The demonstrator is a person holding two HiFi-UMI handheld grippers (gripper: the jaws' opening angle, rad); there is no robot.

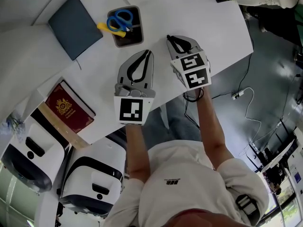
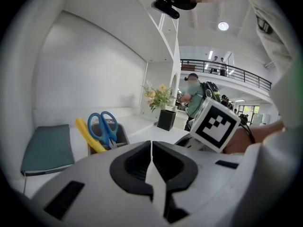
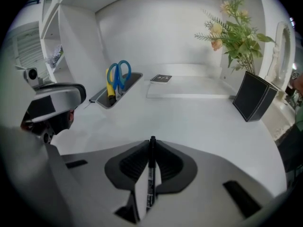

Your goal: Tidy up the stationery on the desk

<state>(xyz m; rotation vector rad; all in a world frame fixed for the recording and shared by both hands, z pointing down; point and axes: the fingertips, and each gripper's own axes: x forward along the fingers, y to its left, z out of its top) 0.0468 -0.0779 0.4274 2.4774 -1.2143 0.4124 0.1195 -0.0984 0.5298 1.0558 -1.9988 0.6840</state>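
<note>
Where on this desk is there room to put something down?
Widest bare desk: right of the pen holder, towards the plant pot. Smaller patch between the dark notebook and the red book. Crowded near the holder, by the left gripper and right gripper.

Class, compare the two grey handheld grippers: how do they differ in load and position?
The right gripper is shut on a thin black pen; the left gripper is shut on nothing. The right gripper reaches further across the white desk than the left gripper. Both have closed jaws.
</note>
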